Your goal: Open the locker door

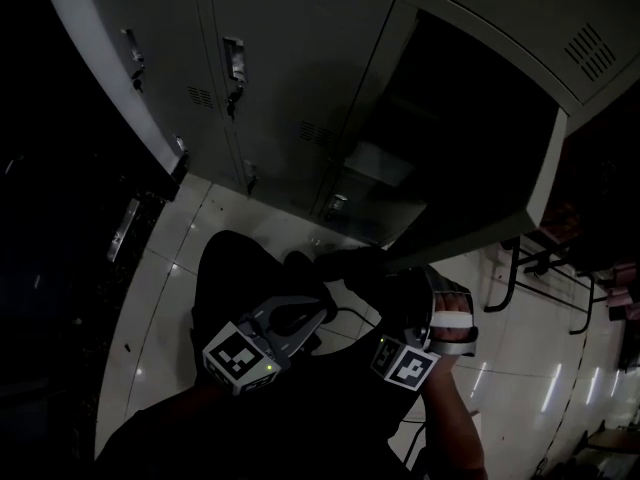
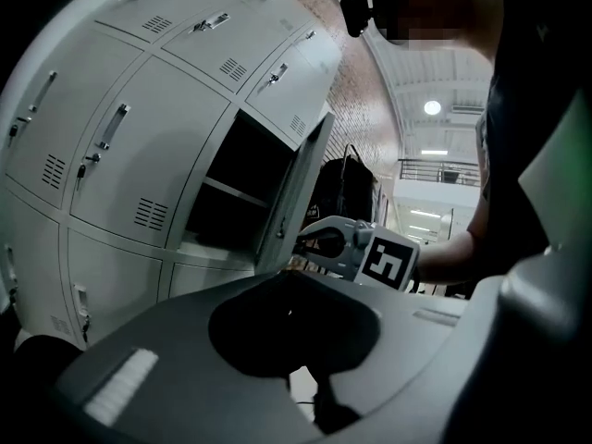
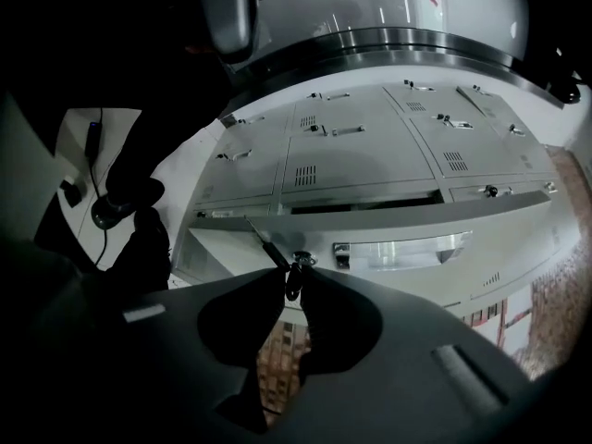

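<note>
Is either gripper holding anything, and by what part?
Right gripper pinches the open locker door by the small key-like tab at its lock; left gripper shut, empty.

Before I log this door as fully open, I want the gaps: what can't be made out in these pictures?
- Locker interior: left gripper view shows one shelf; the rest is in shadow.
- Dark piece pinched by the right gripper under the lock: right gripper view, too small to tell key from tab.
- Door's inner face: head view, too dark for detail.
</note>
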The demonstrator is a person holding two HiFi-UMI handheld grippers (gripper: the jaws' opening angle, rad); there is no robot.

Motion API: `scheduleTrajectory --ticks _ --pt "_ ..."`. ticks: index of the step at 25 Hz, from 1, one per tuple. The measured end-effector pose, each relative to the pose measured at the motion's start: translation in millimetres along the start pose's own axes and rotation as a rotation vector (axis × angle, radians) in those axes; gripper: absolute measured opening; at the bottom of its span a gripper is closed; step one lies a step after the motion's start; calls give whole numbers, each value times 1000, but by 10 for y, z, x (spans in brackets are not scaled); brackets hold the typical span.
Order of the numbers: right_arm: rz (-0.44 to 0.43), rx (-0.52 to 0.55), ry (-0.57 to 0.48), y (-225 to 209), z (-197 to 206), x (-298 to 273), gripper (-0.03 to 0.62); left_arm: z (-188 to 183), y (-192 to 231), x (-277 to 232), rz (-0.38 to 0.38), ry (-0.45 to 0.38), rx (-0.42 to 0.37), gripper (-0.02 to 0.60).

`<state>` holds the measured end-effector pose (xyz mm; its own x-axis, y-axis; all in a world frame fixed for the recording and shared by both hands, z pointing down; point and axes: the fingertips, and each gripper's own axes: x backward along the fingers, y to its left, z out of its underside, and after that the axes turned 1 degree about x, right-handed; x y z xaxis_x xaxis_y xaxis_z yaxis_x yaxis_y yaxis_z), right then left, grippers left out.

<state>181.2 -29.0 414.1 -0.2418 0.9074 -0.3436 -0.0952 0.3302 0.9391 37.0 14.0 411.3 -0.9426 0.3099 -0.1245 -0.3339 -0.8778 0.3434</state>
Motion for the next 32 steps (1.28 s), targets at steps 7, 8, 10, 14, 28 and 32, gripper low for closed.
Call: scheduleTrajectory --ticks 7,8,10,14,28,32 --pt "-10 -24 84 95 518 182 54 59 -41 -27 1 32 -25 11" --pt "-13 -26 99 126 601 195 54 54 -45 -31 0 34 -27 12" --pt "-7 -33 122 119 726 211 54 39 -63 -43 1 33 -29 12" --pt "0 -37 153 147 940 227 52 21 -123 -78 10 39 -35 12" --pt "-19 -192 118 56 1048 469 80 23 -164 -104 11 46 -60 12" --pt "-124 -514 85 111 1050 768 73 2 -156 -115 15 43 -62 12"
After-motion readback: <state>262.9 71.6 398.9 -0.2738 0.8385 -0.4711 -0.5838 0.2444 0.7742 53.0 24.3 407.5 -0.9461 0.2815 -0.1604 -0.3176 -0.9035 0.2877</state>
